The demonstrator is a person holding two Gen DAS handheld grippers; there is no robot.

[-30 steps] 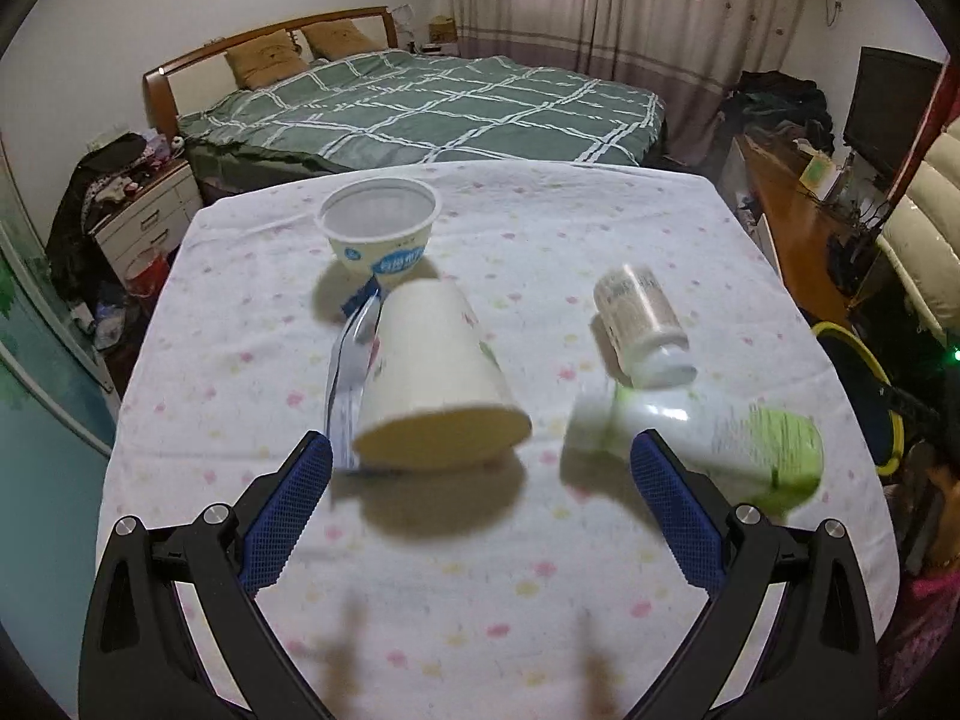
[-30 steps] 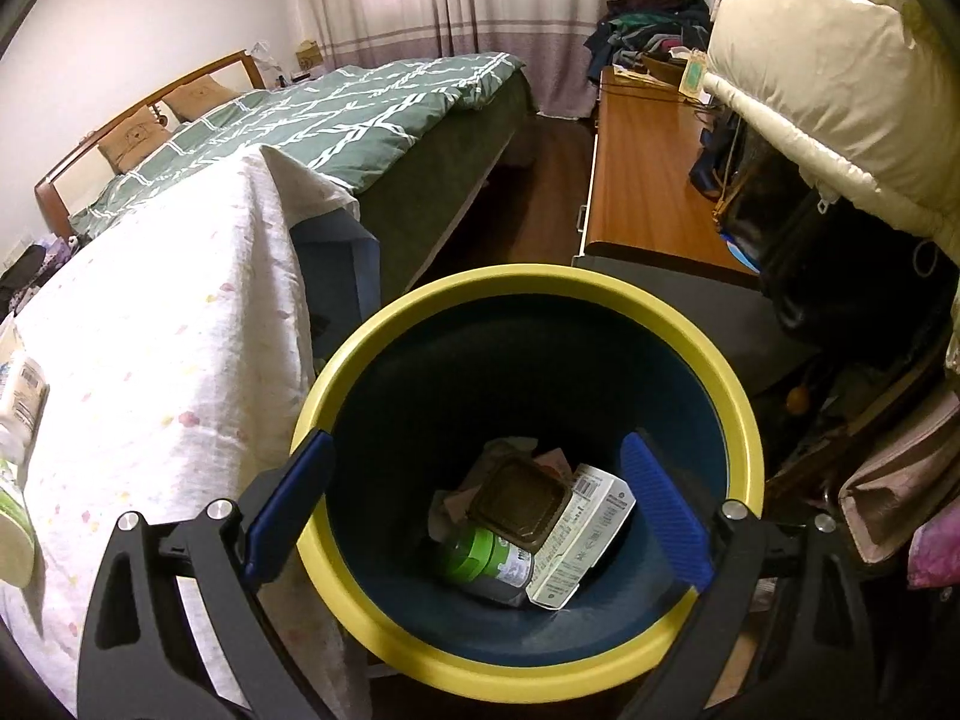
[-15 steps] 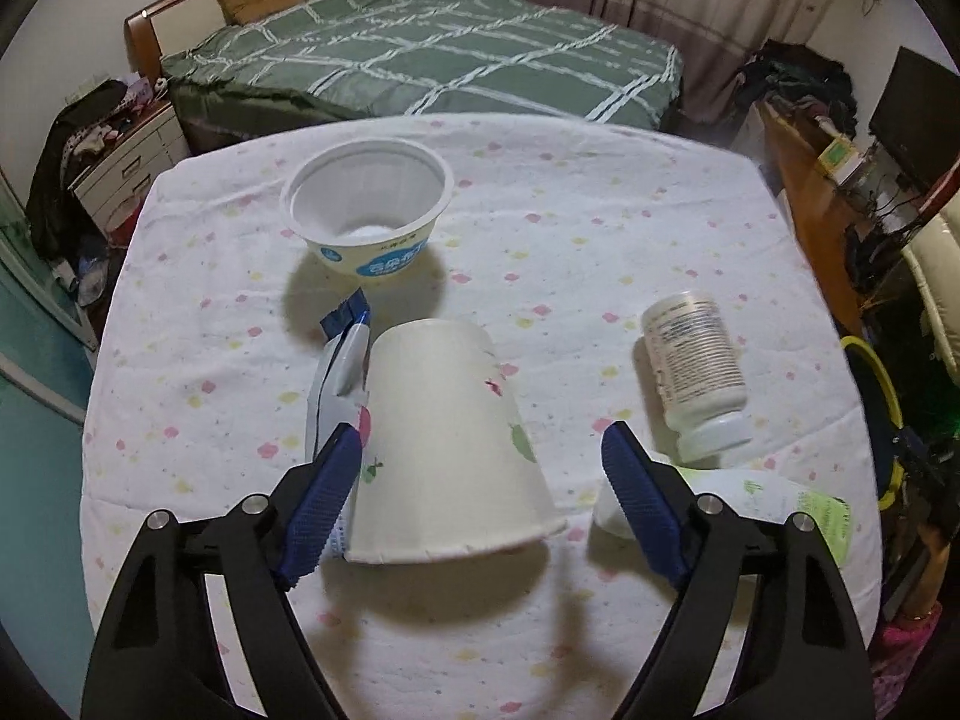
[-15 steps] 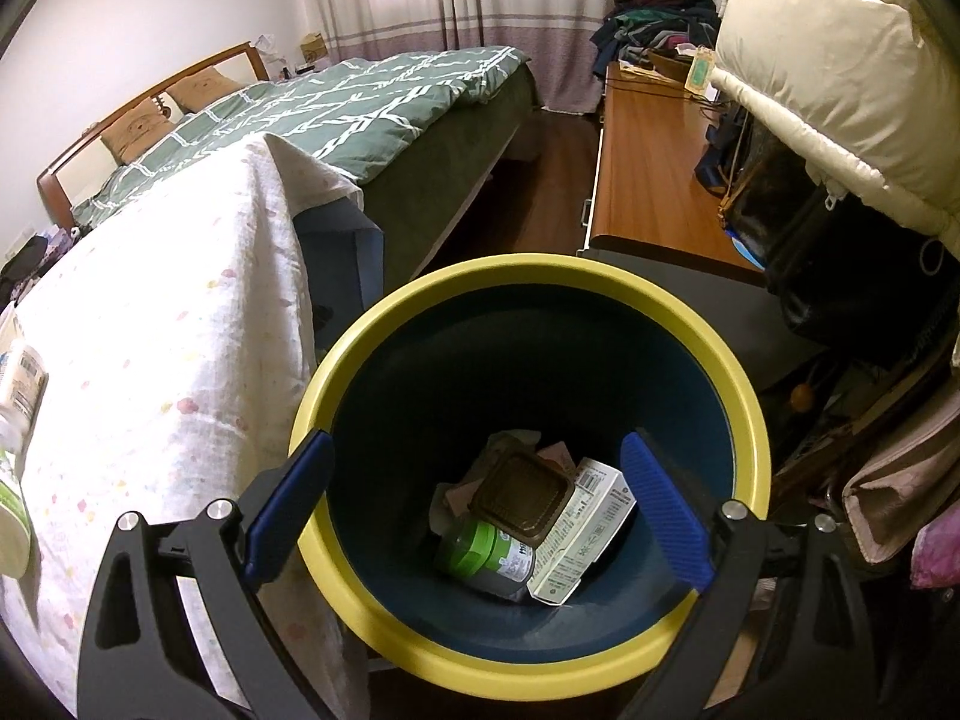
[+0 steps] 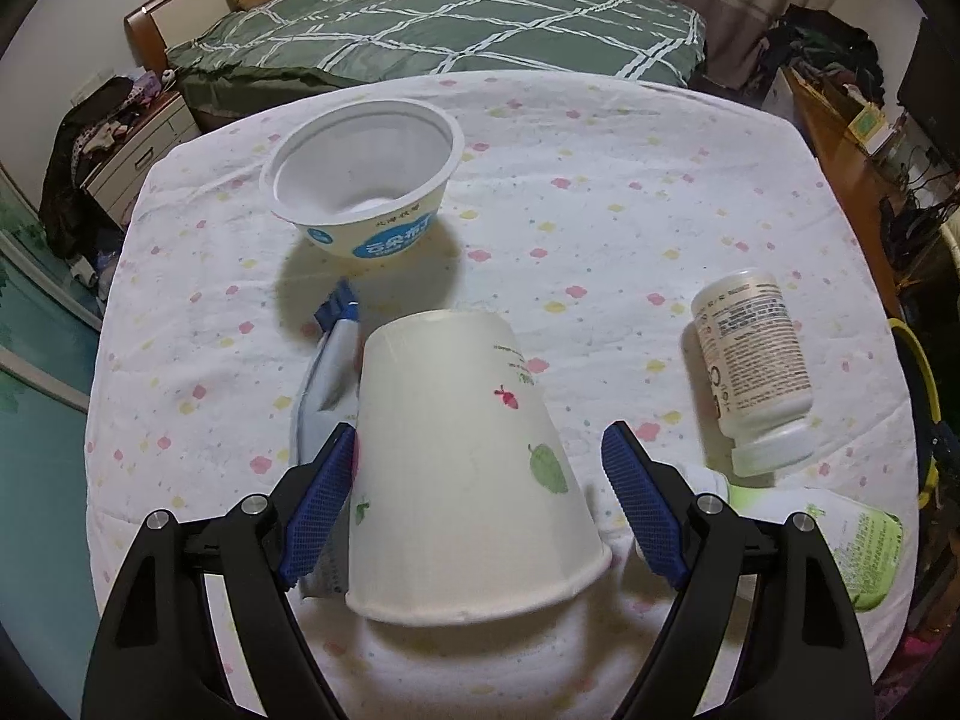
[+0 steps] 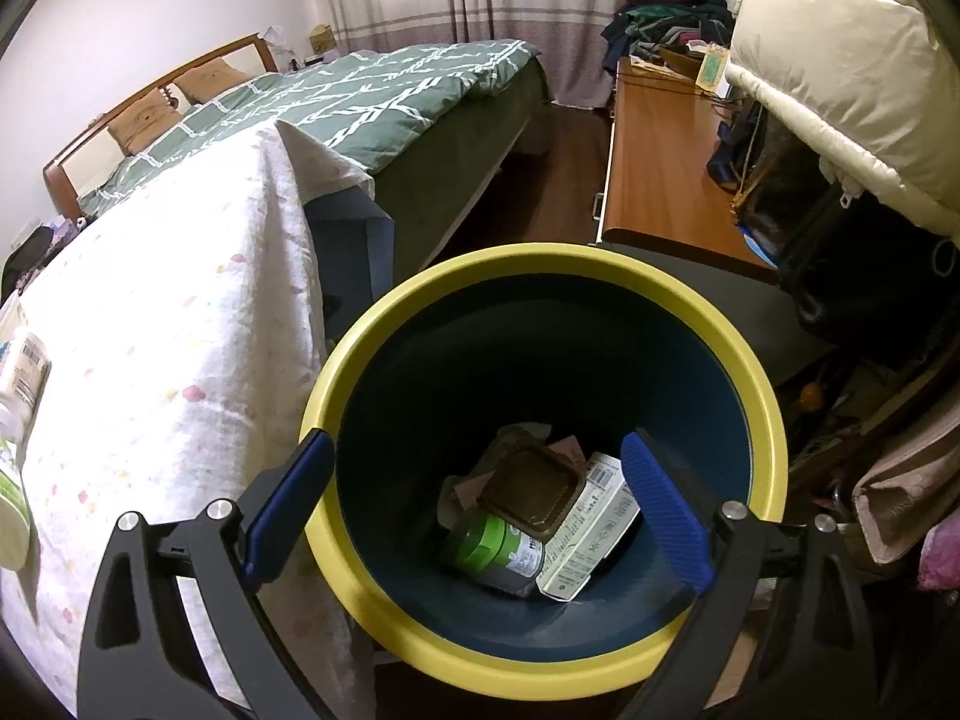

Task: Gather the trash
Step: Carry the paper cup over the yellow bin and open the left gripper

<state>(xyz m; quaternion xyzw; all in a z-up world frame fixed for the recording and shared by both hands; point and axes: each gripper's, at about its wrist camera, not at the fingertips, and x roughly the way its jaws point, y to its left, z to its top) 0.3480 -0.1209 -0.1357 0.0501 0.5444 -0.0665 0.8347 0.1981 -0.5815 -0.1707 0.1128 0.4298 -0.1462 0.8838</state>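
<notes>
The paper cup [image 5: 468, 468] lies on its side on the cloth-covered counter [image 5: 630, 228], between the blue pads of the left claw [image 5: 480, 510]; its long axis runs along the claw's reach, closed base pointing away, open rim toward the camera. The claw's jaws have just been closing around the cup: the left pad looks to be against the cup's wall, though the view is too oblique to be sure, while a gap shows at the right pad, so the claw is released. The step in hand seems to be picking up this cup; next the jaws need to close gently, since thin paper will crush. Just left of the claw, tucked against the cup, lies a flattened wrapper [image 5: 327, 372]; beyond the claw stands a yogurt tub [image 5: 360, 180]; to its right lie a white bottle [image 5: 753, 360] and a green-labelled bottle [image 5: 840, 546]. The right claw [image 6: 480, 498] hangs released above the yellow-rimmed bin [image 6: 762, 396], which already holds trash.
</notes>
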